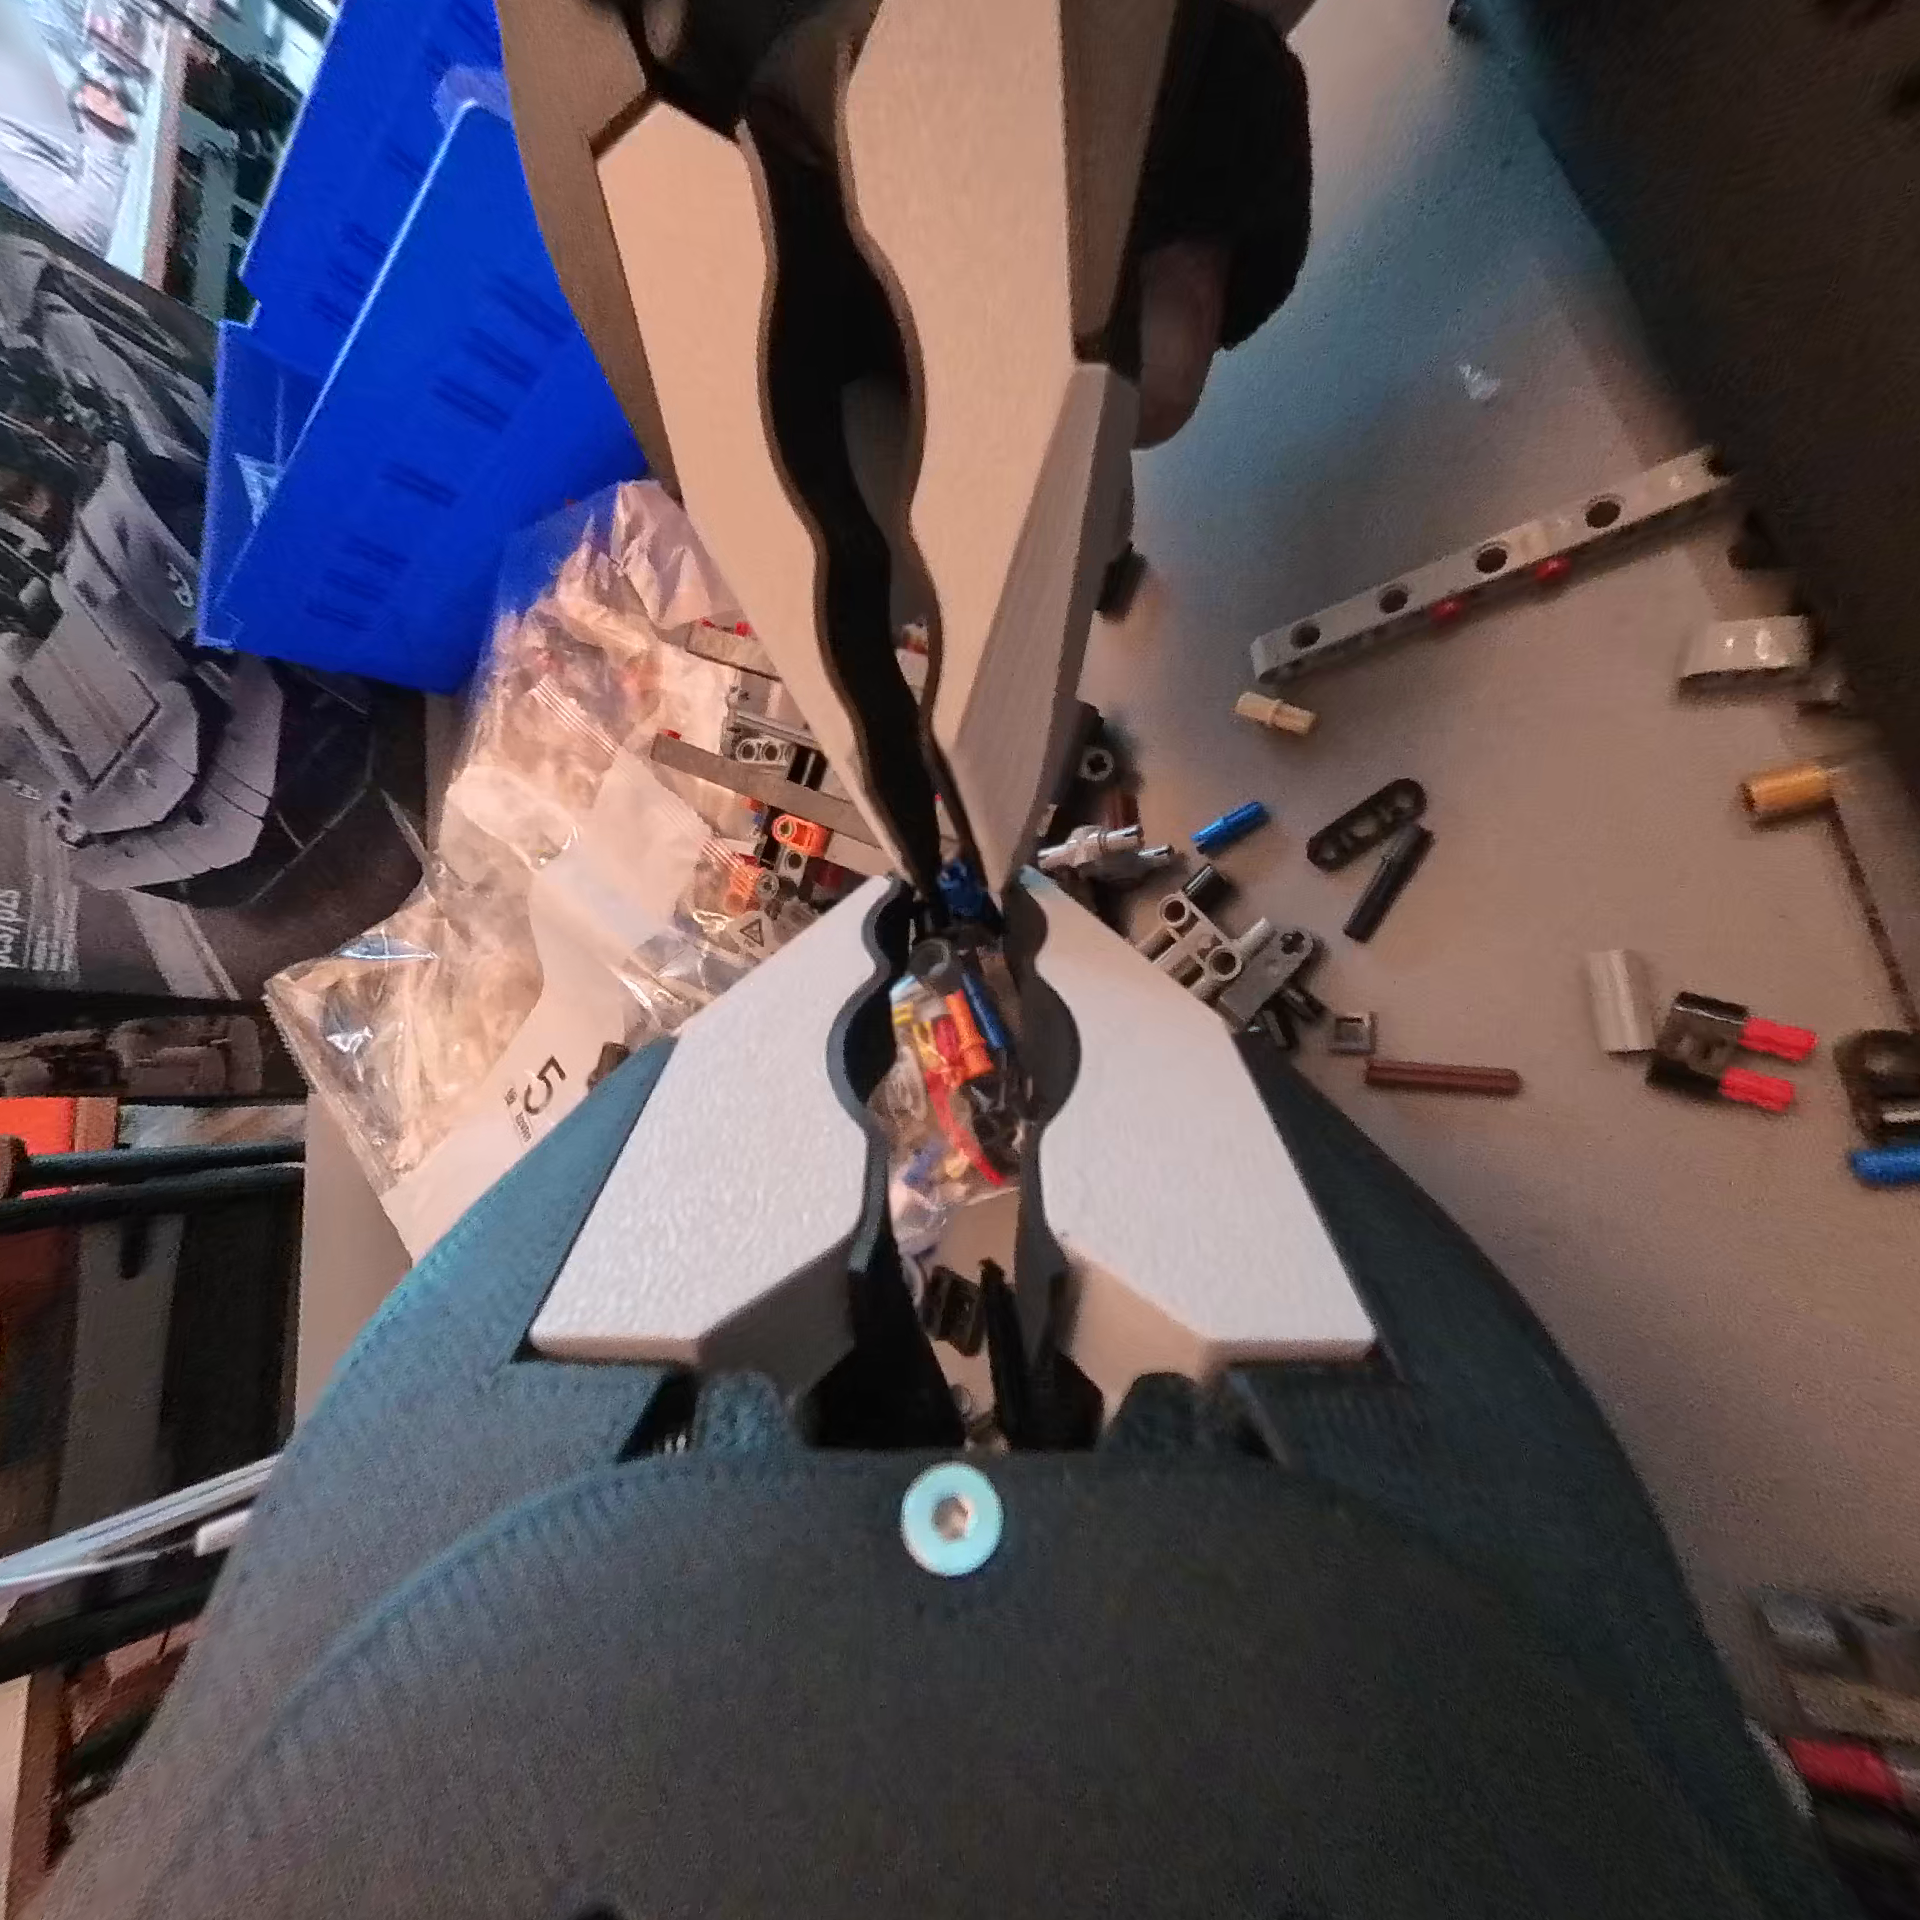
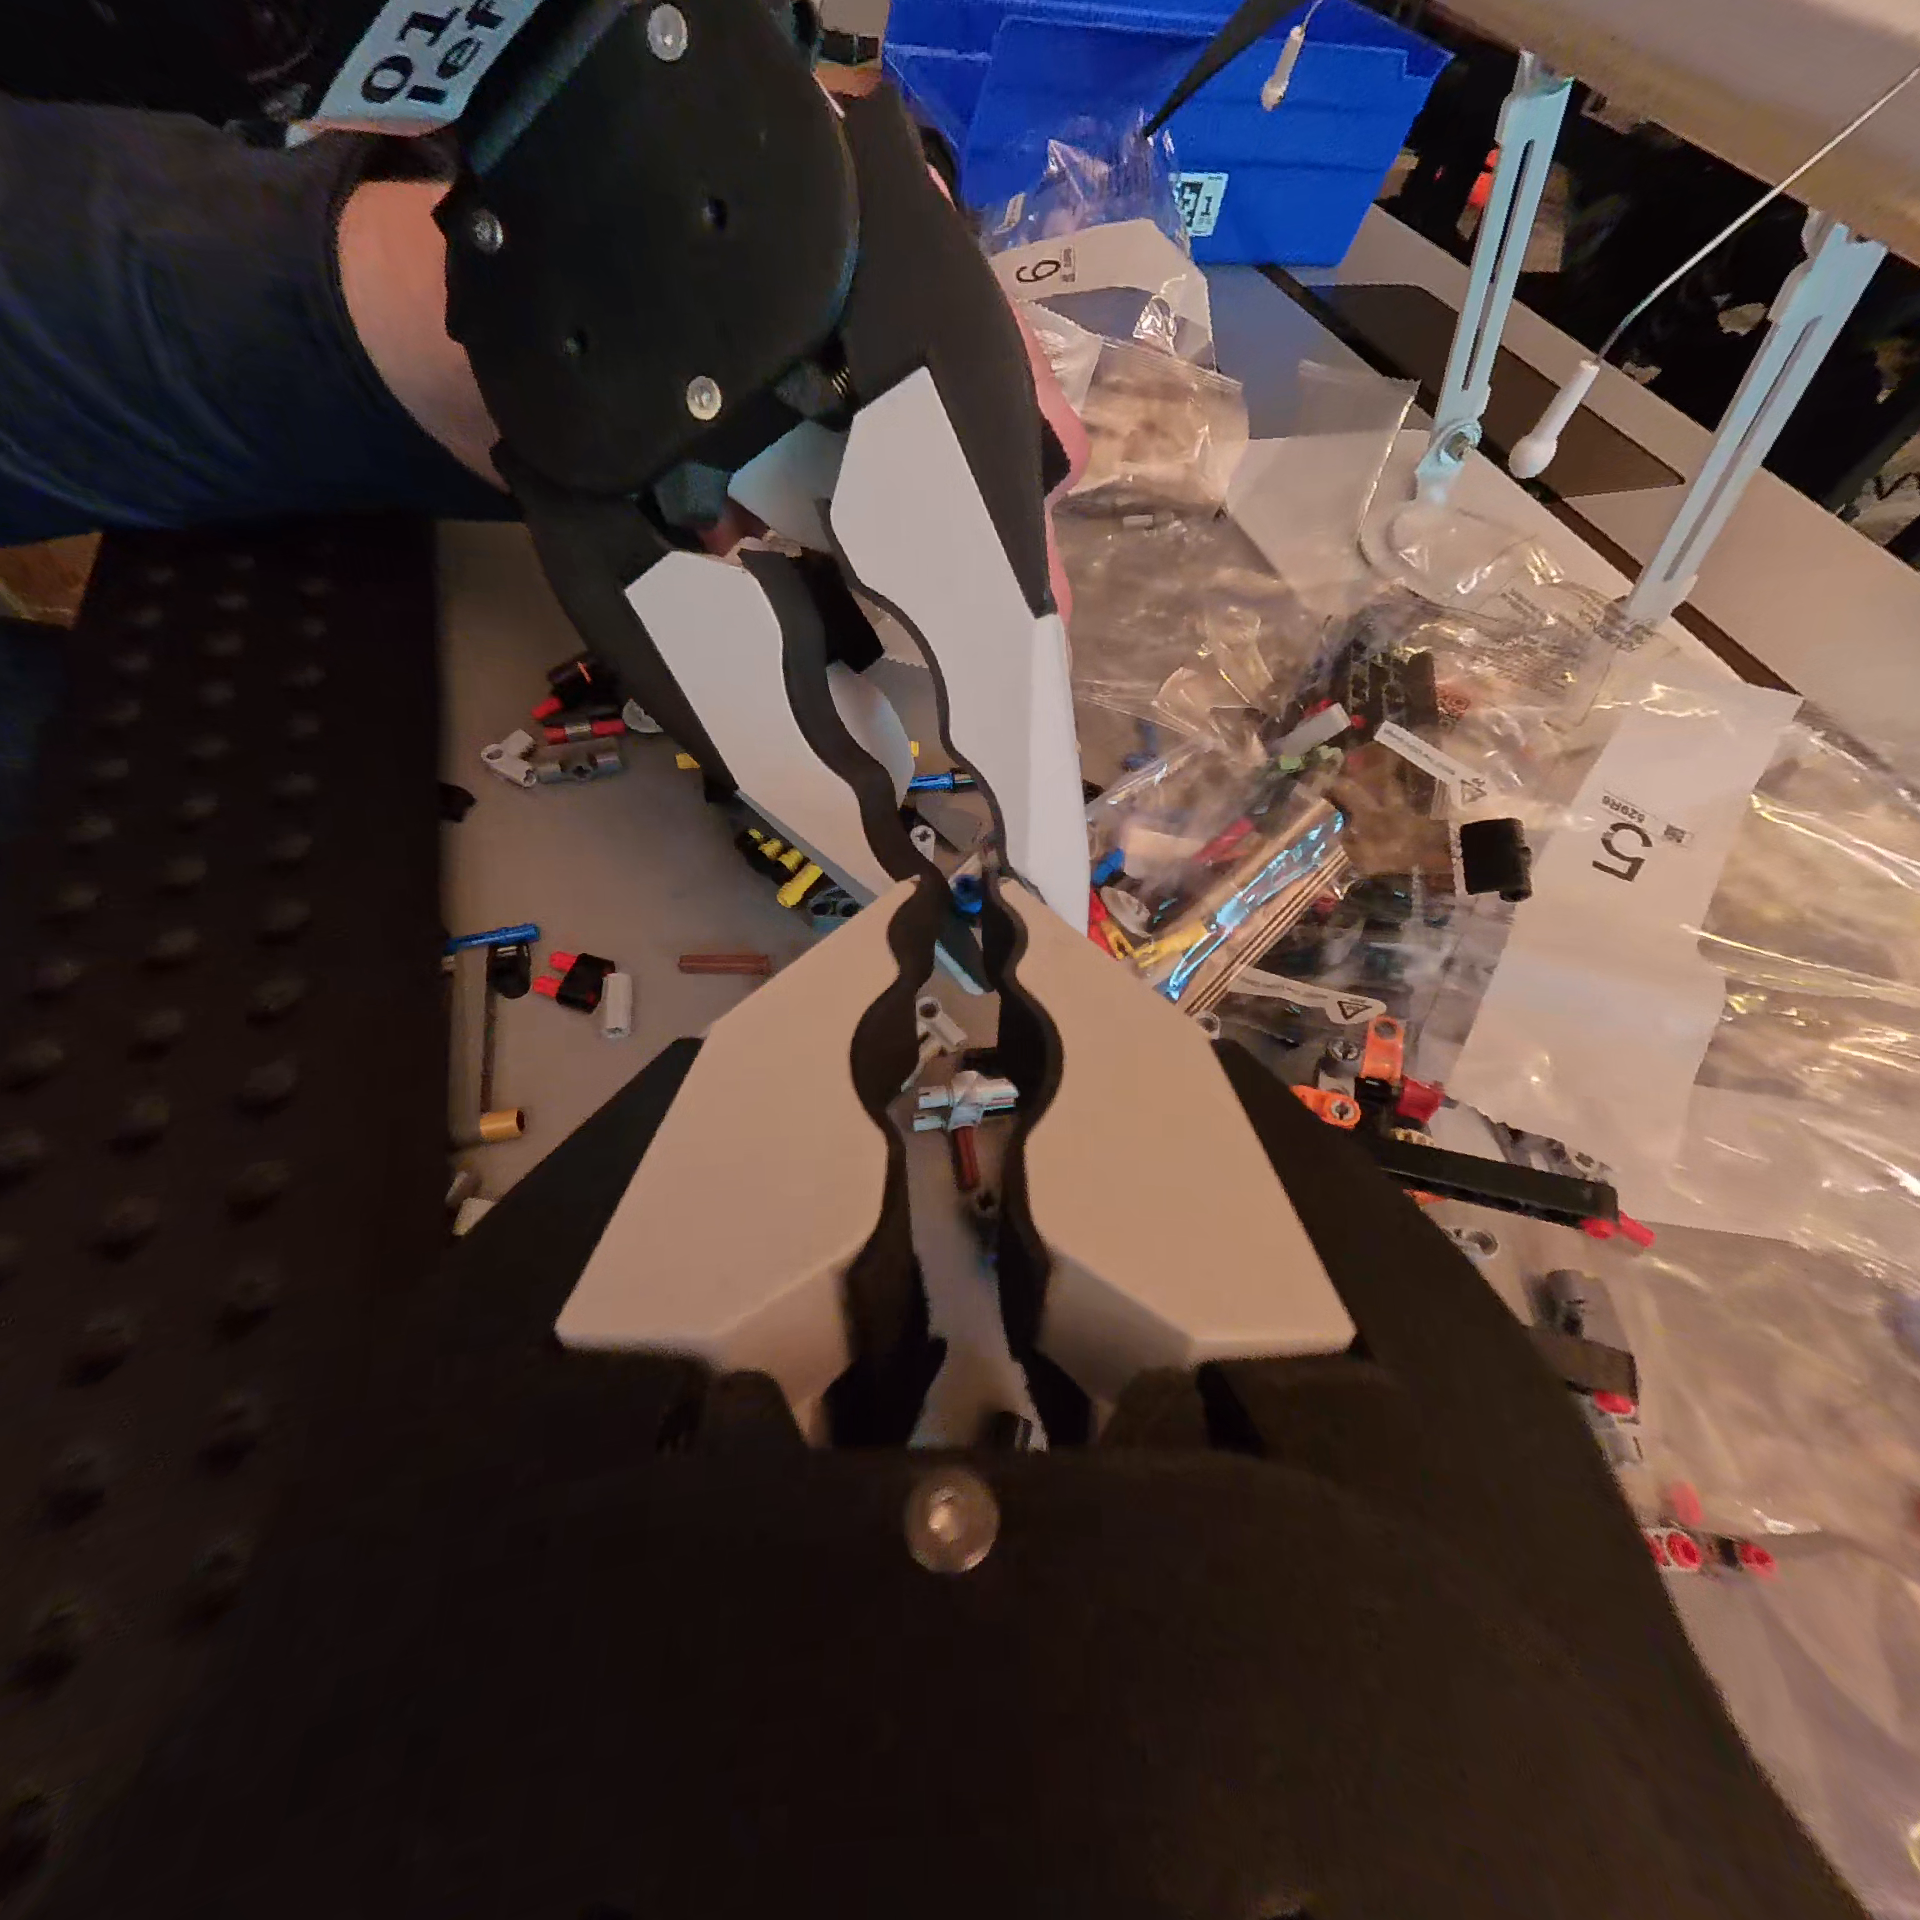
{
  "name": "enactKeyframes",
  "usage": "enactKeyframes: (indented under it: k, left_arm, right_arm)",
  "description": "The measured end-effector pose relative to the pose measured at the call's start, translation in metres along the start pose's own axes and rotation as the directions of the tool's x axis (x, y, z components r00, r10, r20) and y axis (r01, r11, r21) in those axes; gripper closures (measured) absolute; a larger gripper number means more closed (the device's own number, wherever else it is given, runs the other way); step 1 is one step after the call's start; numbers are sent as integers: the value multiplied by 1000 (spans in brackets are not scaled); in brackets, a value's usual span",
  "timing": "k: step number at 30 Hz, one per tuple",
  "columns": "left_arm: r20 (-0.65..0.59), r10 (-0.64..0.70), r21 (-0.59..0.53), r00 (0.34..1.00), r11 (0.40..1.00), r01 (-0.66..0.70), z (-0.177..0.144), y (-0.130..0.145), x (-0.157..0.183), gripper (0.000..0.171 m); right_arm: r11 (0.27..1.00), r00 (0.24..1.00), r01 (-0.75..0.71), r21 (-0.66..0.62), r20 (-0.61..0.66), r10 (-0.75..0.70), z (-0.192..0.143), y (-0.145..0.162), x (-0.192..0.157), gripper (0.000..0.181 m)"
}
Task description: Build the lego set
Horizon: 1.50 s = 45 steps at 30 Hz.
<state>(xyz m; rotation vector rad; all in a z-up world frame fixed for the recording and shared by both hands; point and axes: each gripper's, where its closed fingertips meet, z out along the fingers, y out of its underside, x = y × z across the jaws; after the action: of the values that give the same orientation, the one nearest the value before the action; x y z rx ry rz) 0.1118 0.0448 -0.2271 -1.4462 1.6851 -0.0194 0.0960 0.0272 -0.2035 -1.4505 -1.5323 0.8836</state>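
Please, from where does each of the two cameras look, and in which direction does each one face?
Left wrist view: sits on the left gripper, looks along its fingers down at the grey table; the right gripper enters from above, tip to tip.
Right wrist view: sits on the right gripper, faces the plastic bags; the left gripper and a sleeved arm enter from upper left.
Shared: both grippers meeting at a small blue piece, blue bins, loose parts.

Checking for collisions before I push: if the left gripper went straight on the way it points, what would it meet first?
Most likely the right gripper: its tips meet the left gripper nose to nose around a small blue lego pin. Which gripper holds the pin is unclear.
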Motion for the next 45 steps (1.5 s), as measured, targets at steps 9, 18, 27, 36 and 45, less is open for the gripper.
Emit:
enactKeyframes:
  k: [9,18,27,36,45]
  left_arm:
    - [17,6,-3,1000,1000,-6,3,0,-2,155]
    - [17,-7,-13,1000,1000,7,5,5,-3,160]
    - [17,-30,16,999,999,29,2,5,-5,165]
    - [34,-88,-14,996,996,89,-9,26,-17,158]
    - [-88,-164,-87,983,984,157,-14,50,0,153]
  right_arm:
    - [998,997,55,-37,-50,-57,3,3,3,180]
    - [999,997,39,15,-60,-38,-6,-6,8,181]
    - [998,996,53,-27,-74,-55,-2,3,10,181]
    - [997,994,28,-70,-107,-35,-2,13,19,181]
    - [988,996,5,-154,-87,-19,2,30,18,174]
